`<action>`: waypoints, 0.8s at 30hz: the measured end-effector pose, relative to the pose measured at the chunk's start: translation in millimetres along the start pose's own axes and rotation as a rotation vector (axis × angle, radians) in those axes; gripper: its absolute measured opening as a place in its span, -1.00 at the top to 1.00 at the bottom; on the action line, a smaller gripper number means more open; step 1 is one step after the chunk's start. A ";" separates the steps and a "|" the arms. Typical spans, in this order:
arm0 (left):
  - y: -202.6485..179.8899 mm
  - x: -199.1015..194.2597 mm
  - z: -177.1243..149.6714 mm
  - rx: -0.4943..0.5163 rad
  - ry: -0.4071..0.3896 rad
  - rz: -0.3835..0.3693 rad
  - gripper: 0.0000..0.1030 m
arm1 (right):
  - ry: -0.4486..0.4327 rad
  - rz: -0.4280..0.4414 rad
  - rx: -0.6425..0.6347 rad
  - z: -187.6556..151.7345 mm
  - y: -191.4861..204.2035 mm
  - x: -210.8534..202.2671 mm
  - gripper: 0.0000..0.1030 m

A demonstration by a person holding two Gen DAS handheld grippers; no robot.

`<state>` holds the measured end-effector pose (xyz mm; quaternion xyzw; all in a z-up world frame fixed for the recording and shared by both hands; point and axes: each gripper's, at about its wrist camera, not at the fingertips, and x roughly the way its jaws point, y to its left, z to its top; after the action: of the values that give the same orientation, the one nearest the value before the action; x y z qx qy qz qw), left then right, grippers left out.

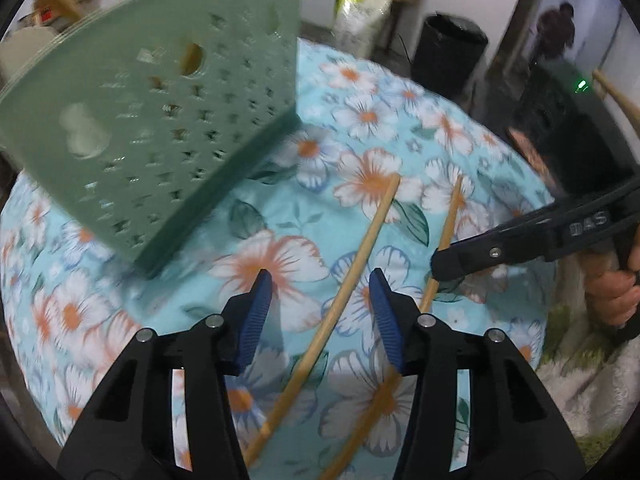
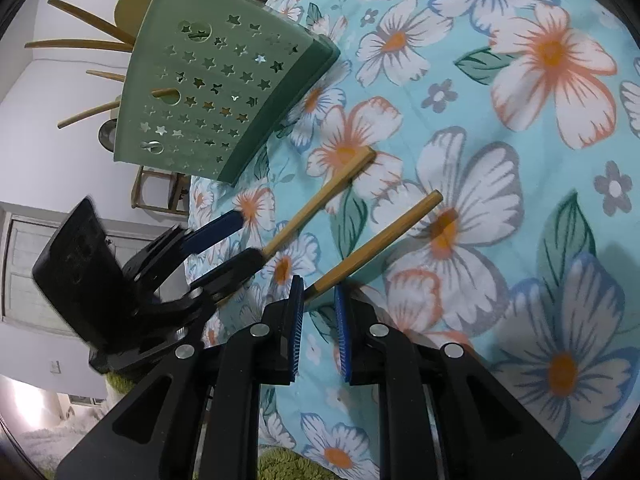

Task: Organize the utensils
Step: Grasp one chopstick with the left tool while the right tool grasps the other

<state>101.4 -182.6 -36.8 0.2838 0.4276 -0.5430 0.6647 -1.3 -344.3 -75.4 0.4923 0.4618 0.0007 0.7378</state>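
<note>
Two bamboo chopsticks lie on the floral-cloth surface (image 1: 400, 92), near side, roughly parallel, well apart from each other. The green perforated utensil holder (image 1: 160, 120) stands at the far left of the surface with several wooden utensils (image 2: 80, 44) already sticking out of it.

Left gripper (image 1: 320, 304): jaws half apart, straddling the left chopstick (image 1: 360, 248). The stick passes between the blue pads (image 1: 256, 312), but no pad presses on it, so it is not gripped yet.

Right gripper (image 2: 318, 312): jaws nearly together, the right chopstick (image 2: 380, 240) has its near end between them. Pads look close on it, and the stick seems tilted with its far tip on the cloth; I read it as clamped, though contact at the pads is not crisp.

Step in hand, as I judge it: left picks up its chopstick while right carries its own to the holder.

To do it well:
- centre the left stick between the pads before closing, since it now sits nearer the right pad
- come down low enough to catch the stick without pinching the cloth
- grip near the end so the stick can be tipped upright
- keep the two grippers clear of each other, as they are near
- drop sticks into the holder's open top, not against its wall
</note>
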 end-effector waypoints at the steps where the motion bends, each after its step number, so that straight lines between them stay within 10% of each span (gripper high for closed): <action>1: 0.2 3.8 2.0 0.005 0.013 -0.003 0.18 | 0.002 0.002 0.002 -0.4 -1.4 -0.3 0.70; 12: 0.4 22.7 17.0 -0.002 0.044 -0.024 0.79 | 0.012 0.028 0.032 -3.0 -19.1 -5.3 0.70; 24: 26.3 7.7 1.9 -0.170 0.066 0.010 0.89 | -0.003 0.022 0.040 -0.2 -23.0 -13.2 0.69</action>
<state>127.6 -181.4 -45.0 0.2464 0.4922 -0.4917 0.6747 -19.5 -362.0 -83.1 0.5121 0.4551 -0.0011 0.7284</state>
